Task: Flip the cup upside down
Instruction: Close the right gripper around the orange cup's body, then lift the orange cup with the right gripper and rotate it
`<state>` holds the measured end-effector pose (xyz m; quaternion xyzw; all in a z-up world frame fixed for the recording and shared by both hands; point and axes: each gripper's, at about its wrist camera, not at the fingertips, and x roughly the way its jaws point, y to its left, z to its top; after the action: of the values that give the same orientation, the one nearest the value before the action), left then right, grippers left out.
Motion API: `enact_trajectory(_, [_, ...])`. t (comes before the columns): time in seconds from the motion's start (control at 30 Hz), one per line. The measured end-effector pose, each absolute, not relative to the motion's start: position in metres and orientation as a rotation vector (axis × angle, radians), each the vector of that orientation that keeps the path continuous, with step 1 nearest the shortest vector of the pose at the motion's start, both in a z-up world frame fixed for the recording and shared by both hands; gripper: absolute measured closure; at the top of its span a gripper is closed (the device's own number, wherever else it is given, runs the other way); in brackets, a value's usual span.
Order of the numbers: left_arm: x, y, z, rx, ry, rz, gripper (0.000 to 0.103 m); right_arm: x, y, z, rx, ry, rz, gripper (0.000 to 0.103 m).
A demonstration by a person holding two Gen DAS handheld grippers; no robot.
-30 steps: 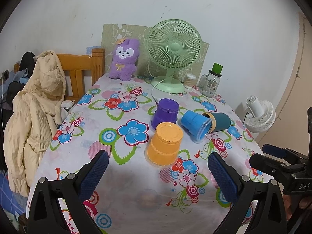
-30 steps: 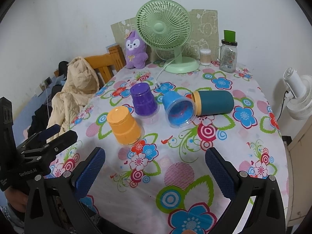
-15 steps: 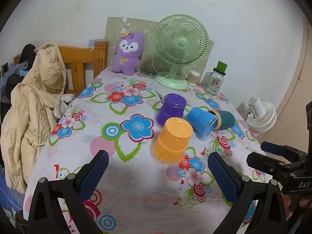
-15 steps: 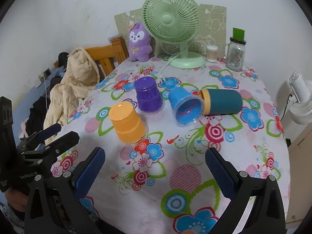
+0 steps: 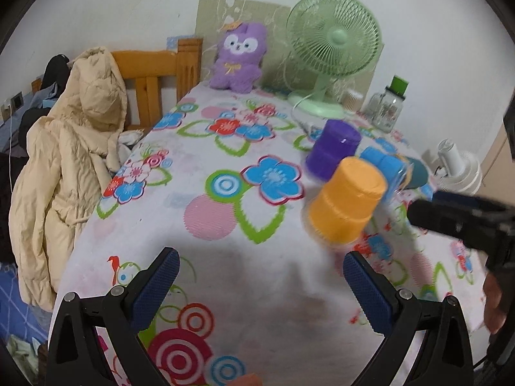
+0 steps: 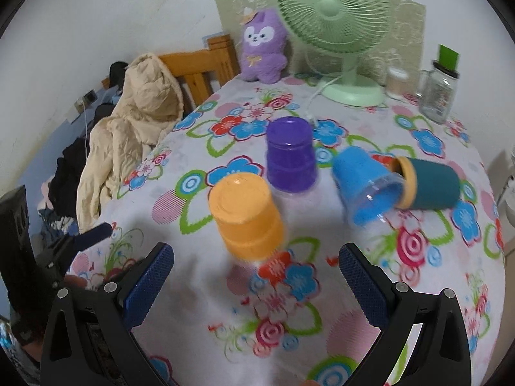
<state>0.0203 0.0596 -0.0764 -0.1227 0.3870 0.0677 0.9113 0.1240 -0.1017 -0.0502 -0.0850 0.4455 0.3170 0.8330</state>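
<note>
You had two cups already standing mouth-down on the flowered tablecloth (image 6: 199, 305): the orange cup (image 6: 246, 215), nearest your grippers, and the purple cup (image 6: 291, 157) just behind it. By my reading those two counted as done. The blue cup (image 6: 367, 185) was the one left: it lay on its side to the right of the purple one, its open mouth tipped toward you and down to the right, its closed end resting against or just beside the yellow rim of the teal cup (image 6: 429, 183), which also lay on its side. Whether the teal one was part of your job I could not tell from the task line.

Your right gripper (image 6: 256, 276) was spread wide with nothing between its blue pads, held low over the cloth just short of the orange cup. Your left gripper (image 5: 262, 281) was likewise spread and empty, off to the left, with the orange cup (image 5: 346, 199) ahead and to the right of it; in that view the blue cup (image 5: 384, 169) was mostly hidden behind the orange one.

So neither tool had touched a lying cup. I judged the task partly done, with at least the blue cup to be gripped, turned and set down on its rim. Farther back stood the green fan (image 6: 338, 16), the purple plush toy (image 6: 264, 51) and a glass jar (image 6: 439, 93), all well apart from the cups.
</note>
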Motion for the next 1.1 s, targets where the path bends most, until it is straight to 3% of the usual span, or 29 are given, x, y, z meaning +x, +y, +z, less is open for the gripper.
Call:
enact_trajectory(0.5, [0.060,0.065,-0.098,-0.182,0.890,0.105,0.000,0.164,-0.052,-0.073,-0.275,1.044,0.707,0.002])
enact_trajectory(0.67, [0.069,0.065,-0.108,-0.170,0.927,0.103,0.000,0.174,-0.046,-0.085,-0.281,1.085,0.713,0.021])
enact_trajectory(0.73, [0.072,0.066,-0.111,-0.176,0.940,0.105,0.000,0.177,-0.044,-0.090,-0.289,1.102,0.712,0.038])
enact_trajectory(1.1, [0.076,0.064,-0.112,-0.197,0.950,0.105,0.000,0.175,-0.047,-0.079,-0.258,1.038,0.743,0.041])
